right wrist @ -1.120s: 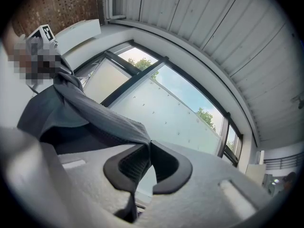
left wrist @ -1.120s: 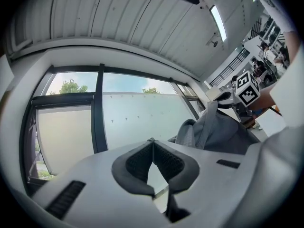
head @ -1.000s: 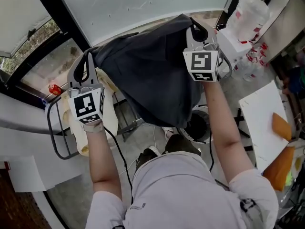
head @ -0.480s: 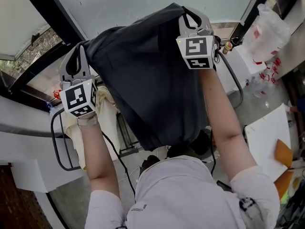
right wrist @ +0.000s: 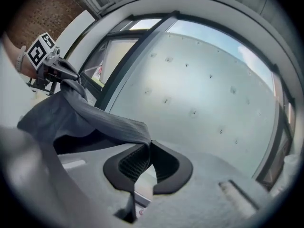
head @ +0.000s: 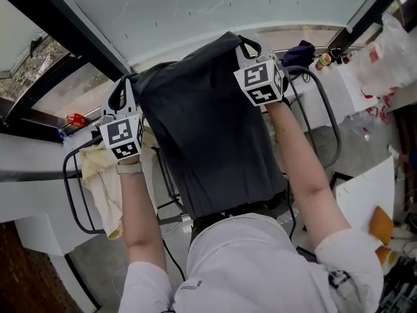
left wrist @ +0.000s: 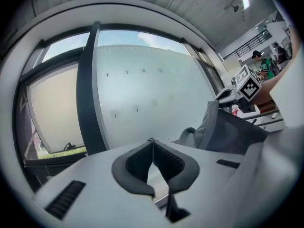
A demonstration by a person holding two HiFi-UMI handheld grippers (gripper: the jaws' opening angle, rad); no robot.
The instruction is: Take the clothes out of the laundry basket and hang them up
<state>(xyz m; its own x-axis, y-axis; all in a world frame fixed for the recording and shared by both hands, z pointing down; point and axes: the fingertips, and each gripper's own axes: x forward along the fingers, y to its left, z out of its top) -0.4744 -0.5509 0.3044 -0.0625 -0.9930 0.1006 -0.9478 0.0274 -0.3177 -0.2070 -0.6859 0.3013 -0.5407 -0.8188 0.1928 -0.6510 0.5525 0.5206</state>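
Our arms reach forward, the left gripper (left wrist: 151,140) and the right gripper (right wrist: 148,144) each clamped shut on an upper corner of the dark garment (head: 208,129). It hangs spread between them in front of us. Over the last second both grippers have come lower and the garment hangs flatter. Behind it stands a metal rack (head: 65,181) with a cream cloth (head: 98,175) draped on it, then a white panel (head: 195,12).
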